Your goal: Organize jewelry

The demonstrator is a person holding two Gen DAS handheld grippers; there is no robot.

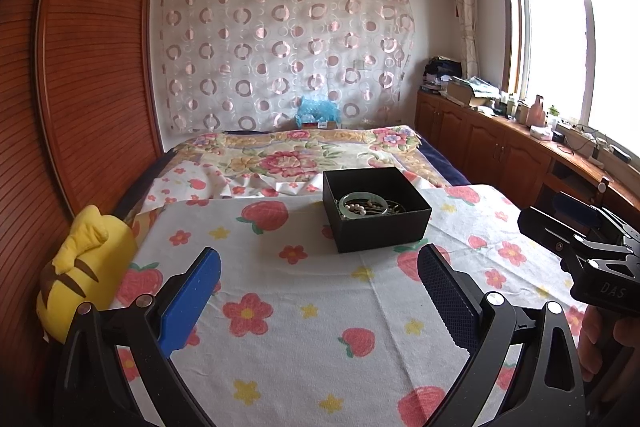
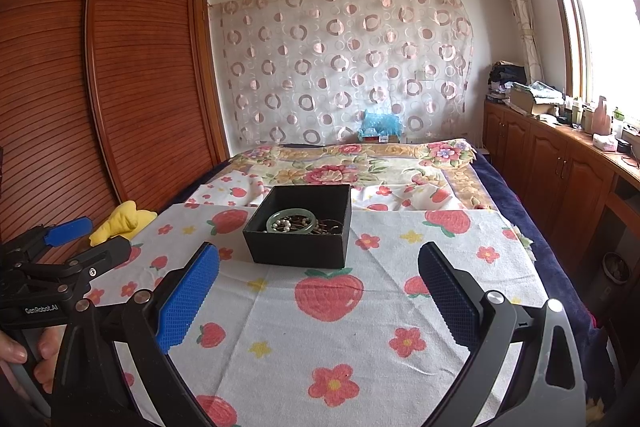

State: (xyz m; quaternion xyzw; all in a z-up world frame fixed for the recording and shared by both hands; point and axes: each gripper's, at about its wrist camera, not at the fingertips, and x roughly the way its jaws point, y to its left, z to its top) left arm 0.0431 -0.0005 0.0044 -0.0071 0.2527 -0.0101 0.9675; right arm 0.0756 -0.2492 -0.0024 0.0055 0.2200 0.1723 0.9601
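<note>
A black open box (image 1: 376, 223) stands on a table covered with a strawberry-and-flower cloth (image 1: 304, 327). Inside lie a pale green bangle (image 1: 362, 203), a string of white pearls (image 1: 362, 209) and some dark chains. The box (image 2: 298, 245) and the bangle (image 2: 292, 220) also show in the right wrist view. My left gripper (image 1: 320, 283) is open and empty, short of the box. My right gripper (image 2: 318, 287) is open and empty, also short of the box. Each gripper shows at the edge of the other's view.
A yellow plush toy (image 1: 86, 271) lies at the table's left edge. A bed with a floral blanket (image 1: 296, 155) is behind the table. A wooden wardrobe (image 1: 80, 67) stands at left and low cabinets (image 1: 500, 143) with clutter at right.
</note>
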